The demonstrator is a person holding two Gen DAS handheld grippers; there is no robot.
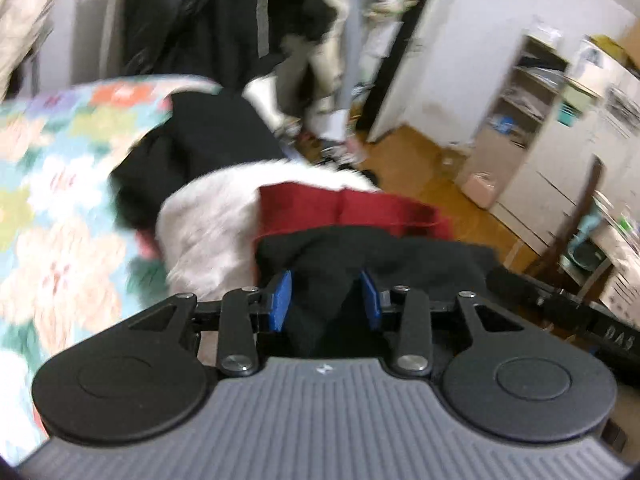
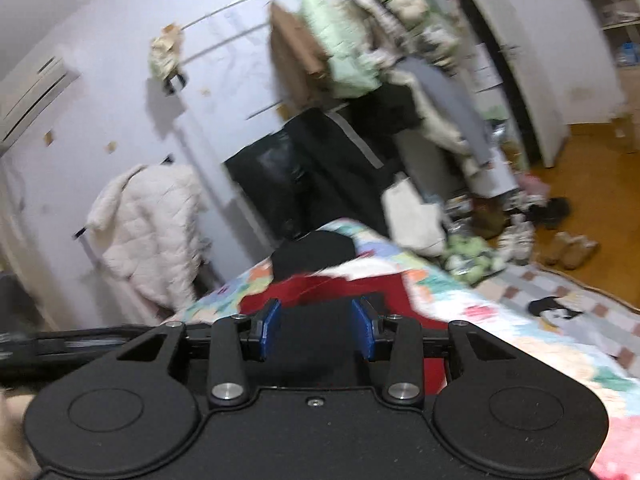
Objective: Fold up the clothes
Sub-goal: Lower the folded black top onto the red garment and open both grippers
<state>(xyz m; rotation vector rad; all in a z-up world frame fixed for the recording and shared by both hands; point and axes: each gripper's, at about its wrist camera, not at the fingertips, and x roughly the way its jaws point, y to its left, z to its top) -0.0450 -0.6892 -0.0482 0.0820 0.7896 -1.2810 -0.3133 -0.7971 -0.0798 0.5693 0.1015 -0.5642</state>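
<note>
Left claw (image 1: 326, 294): the blue pads stand apart with a fold of the black garment (image 1: 376, 256) bunched between them; the cloth fills the gap, so I judge it is grasping that garment, though the picture is blurred.

Right claw (image 2: 316, 328): the blue pads stand apart with flat black cloth (image 2: 316, 340) lying between and beyond them; whether the pads pinch it or merely hang over it, I cannot tell.

Where the clothes are: all lie on the bed (image 1: 52, 184) with its flowered quilt, near the edge beside the wooden floor (image 1: 416, 152).

Risk, slipping: the black cloth is thick and gathered in the left claw, so a quick pull could draw it out of the pads.

Risk, dragging: the black garment overlaps the red garment (image 1: 348, 208), and lifting one may pull the other along and rumple it.

Risk, falling: the pile sits close to the bed edge, so a sideways tug could tip pieces onto the floor.

Risk, uneven fold: if only one claw truly holds, the cloth will hang crooked.

Count, claws: two.

Count, black pieces on the bed: two clearly, the near one and a farther black piece (image 1: 208, 140).

Count, red: one.

Count, white fluffy garment (image 1: 208, 224): one.

Count, hanging coats on the wall: several, too blurred to number.
</note>
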